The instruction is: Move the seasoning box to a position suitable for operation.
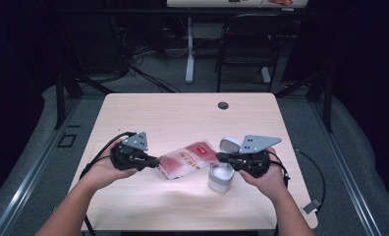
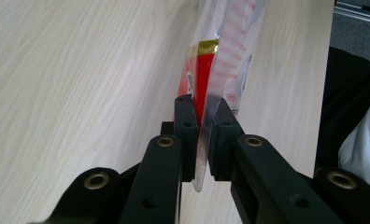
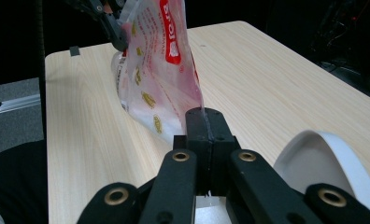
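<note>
A: What is the left gripper [image 1: 155, 161] doing?

B: Its jaws are nearly together, pinched on the clear edge of the red and pink bag [image 1: 188, 158]. From the left gripper view, the thin plastic seam runs straight down the narrow slot between the two black pads [image 2: 187, 122], and the bag [image 2: 223, 56] rises beyond them with its red panel and gold strip.

A: And the right gripper [image 1: 219, 157]?

B: Its jaws are pressed fully together (no gap shows between the pads in the right gripper view), and the pink corner of the bag [image 3: 160, 70] goes into the seam where they meet. So each gripper clamps one end of the same bag.

A: Where does the bag sit, then?

B: It is stretched between the two grippers over the near half of the wooden table [image 1: 182, 113], a little right of the table's middle. In the high view it lies slanted, its left end lower in the picture than its right. Whether its underside touches the wood I cannot tell.

A: Anything close to it?

B: A white container [image 1: 220, 178] with its lid flipped open stands just under the right gripper, near the bag's right end. Its rounded white rim [image 3: 323, 158] also shows at the lower right of the right gripper view.

A: Does the other gripper show there too?

B: Yes, the left gripper [image 3: 120, 35] appears at the far end of the bag, gripping its upper edge.
</note>
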`<control>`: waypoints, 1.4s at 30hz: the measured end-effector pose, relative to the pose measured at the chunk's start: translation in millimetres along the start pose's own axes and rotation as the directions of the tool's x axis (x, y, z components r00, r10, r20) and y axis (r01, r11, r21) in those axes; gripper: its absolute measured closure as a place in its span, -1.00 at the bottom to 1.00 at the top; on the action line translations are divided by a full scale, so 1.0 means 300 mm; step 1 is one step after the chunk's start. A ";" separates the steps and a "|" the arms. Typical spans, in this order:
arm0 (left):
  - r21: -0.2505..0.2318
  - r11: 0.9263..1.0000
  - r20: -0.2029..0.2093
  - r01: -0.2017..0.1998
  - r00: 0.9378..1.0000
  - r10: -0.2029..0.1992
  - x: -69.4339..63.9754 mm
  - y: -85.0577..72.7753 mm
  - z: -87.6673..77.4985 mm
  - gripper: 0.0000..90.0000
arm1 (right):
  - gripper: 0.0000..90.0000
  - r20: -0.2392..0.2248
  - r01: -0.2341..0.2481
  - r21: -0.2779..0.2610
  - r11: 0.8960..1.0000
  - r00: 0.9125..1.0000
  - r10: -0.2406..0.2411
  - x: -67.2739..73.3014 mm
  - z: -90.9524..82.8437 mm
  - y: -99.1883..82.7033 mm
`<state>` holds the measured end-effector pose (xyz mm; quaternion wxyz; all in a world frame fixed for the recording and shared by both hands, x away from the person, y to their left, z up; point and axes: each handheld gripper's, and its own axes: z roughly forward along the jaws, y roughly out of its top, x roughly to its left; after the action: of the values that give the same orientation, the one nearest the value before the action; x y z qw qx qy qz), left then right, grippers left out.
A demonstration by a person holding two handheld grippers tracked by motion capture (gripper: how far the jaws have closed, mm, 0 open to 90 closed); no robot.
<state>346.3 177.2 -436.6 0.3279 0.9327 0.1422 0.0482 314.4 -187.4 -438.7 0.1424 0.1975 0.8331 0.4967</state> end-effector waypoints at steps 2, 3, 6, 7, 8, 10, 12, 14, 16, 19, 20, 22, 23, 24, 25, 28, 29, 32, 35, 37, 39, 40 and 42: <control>-0.019 1.000 -0.003 0.009 1.000 -0.009 -0.002 -0.014 0.002 0.88 | 1.00 -0.002 0.002 -0.003 1.000 1.000 -0.002 0.002 0.002 0.007; -0.024 1.000 -0.004 0.012 1.000 -0.012 -0.003 -0.020 0.004 0.88 | 1.00 -0.003 0.002 -0.003 1.000 1.000 -0.002 0.002 0.004 0.011; -0.028 0.999 -0.007 0.022 1.000 -0.022 -0.004 -0.038 0.013 0.88 | 1.00 -0.004 0.009 0.000 1.000 1.000 -0.009 0.009 0.012 0.021; -0.028 0.999 -0.006 0.026 1.000 -0.027 -0.004 -0.043 0.015 0.87 | 1.00 -0.006 0.011 0.001 1.000 1.000 -0.011 0.010 0.014 0.024; -0.030 0.999 -0.005 0.029 1.000 -0.029 -0.004 -0.048 0.019 0.87 | 1.00 -0.007 0.015 0.002 1.000 1.000 -0.015 0.012 0.016 0.027; -0.028 0.999 -0.006 0.033 0.999 -0.033 -0.005 -0.056 0.023 0.87 | 1.00 -0.013 0.020 0.001 1.000 1.000 -0.020 0.016 0.020 0.034; -0.030 0.999 -0.009 0.037 0.999 -0.037 -0.004 -0.062 0.027 0.87 | 1.00 -0.012 0.026 0.002 1.000 1.000 -0.026 0.020 0.024 0.041; -0.036 0.999 -0.013 0.041 0.999 -0.042 -0.004 -0.070 0.032 0.87 | 1.00 -0.010 0.033 0.003 0.999 0.999 -0.033 0.023 0.026 0.048; -0.036 0.998 -0.017 0.042 0.999 -0.042 -0.003 -0.077 0.036 0.86 | 1.00 -0.012 0.038 0.003 0.999 0.999 -0.038 0.027 0.029 0.056; -0.040 0.998 -0.023 0.051 0.998 -0.052 -0.002 -0.095 0.049 0.86 | 1.00 -0.011 0.053 0.012 0.999 0.999 -0.052 0.034 0.038 0.069; -0.042 0.998 -0.022 0.056 0.998 -0.057 -0.002 -0.099 0.053 0.86 | 1.00 -0.012 0.058 0.017 0.998 0.998 -0.058 0.037 0.042 0.073; -0.045 0.997 -0.024 0.061 0.998 -0.062 -0.001 -0.115 0.062 0.86 | 1.00 -0.011 0.066 0.026 0.997 0.998 -0.066 0.041 0.050 0.078; -0.046 0.997 -0.022 0.063 0.998 -0.064 0.000 -0.122 0.066 0.86 | 1.00 -0.012 0.070 0.030 0.997 0.997 -0.070 0.044 0.056 0.081; -0.047 0.997 -0.023 0.067 0.997 -0.068 0.000 -0.127 0.069 0.86 | 1.00 -0.012 0.074 0.033 0.997 0.997 -0.074 0.047 0.061 0.083; -0.048 0.996 -0.024 0.070 0.997 -0.072 0.000 -0.133 0.073 0.86 | 1.00 -0.013 0.079 0.036 0.996 0.997 -0.078 0.049 0.064 0.084; -0.051 0.996 -0.032 0.077 0.996 -0.079 -0.001 -0.148 0.081 0.86 | 1.00 -0.014 0.087 0.043 0.995 0.996 -0.087 0.057 0.077 0.089; -0.053 0.995 -0.034 0.079 0.996 -0.081 -0.002 -0.153 0.084 0.86 | 1.00 -0.016 0.087 0.045 0.995 0.996 -0.086 0.058 0.080 0.090; -0.066 0.994 -0.040 0.090 0.995 -0.092 -0.008 -0.167 0.095 0.86 | 1.00 -0.016 0.091 0.051 0.995 0.996 -0.091 0.060 0.089 0.092; -0.093 0.990 -0.043 0.104 0.993 -0.108 -0.012 -0.186 0.108 0.86 | 1.00 -0.018 0.092 0.056 0.994 0.996 -0.091 0.061 0.095 0.091; -0.093 0.991 -0.063 0.097 0.993 -0.103 -0.017 -0.193 0.113 0.86 | 1.00 -0.020 0.092 0.059 0.994 0.996 -0.091 0.063 0.100 0.091; -0.103 0.990 -0.066 0.098 0.992 -0.105 -0.023 -0.204 0.119 0.87 | 1.00 -0.021 0.095 0.065 0.993 0.995 -0.094 0.065 0.105 0.092; -0.114 0.988 -0.063 0.104 0.992 -0.112 -0.023 -0.212 0.124 0.86 | 1.00 -0.020 0.096 0.069 0.993 0.995 -0.095 0.066 0.108 0.093; -0.124 0.985 -0.058 0.116 0.991 -0.124 -0.024 -0.225 0.130 0.86 | 1.00 -0.022 0.097 0.071 0.993 0.995 -0.095 0.067 0.115 0.096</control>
<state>330.8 202.0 -509.2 0.3811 0.8988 0.2058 0.0674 317.1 -139.0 -430.1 0.1513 0.1576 0.8603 0.4605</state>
